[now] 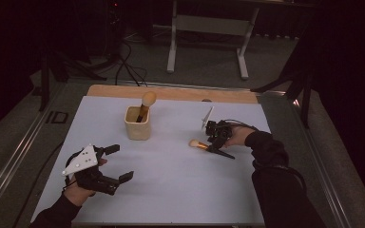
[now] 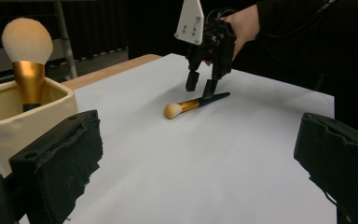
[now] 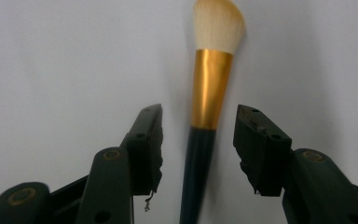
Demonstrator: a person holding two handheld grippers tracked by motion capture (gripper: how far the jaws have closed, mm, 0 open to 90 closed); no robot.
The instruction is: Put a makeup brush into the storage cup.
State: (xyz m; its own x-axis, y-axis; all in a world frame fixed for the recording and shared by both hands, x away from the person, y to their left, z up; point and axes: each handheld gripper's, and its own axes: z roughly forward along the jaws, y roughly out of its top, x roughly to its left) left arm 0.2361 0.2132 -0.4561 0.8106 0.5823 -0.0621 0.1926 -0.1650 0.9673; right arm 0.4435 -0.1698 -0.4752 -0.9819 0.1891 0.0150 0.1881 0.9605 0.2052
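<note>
The right gripper point(image 3: 198, 140) stands over the small makeup brush point(image 3: 209, 93) with its jaws spread to either side of the dark handle, just below the gold ferrule, and nothing clamped yet; the brush lies flat on the white table point(image 1: 171, 180), well to the right of the cream cup point(image 1: 137, 124). One larger brush point(image 1: 146, 103) already stands upright in that cup, so the work looks about half done. The grasp, lift and drop of this second brush remain, while the left gripper point(image 1: 116, 164) rests released, below and left of the cup.
</note>
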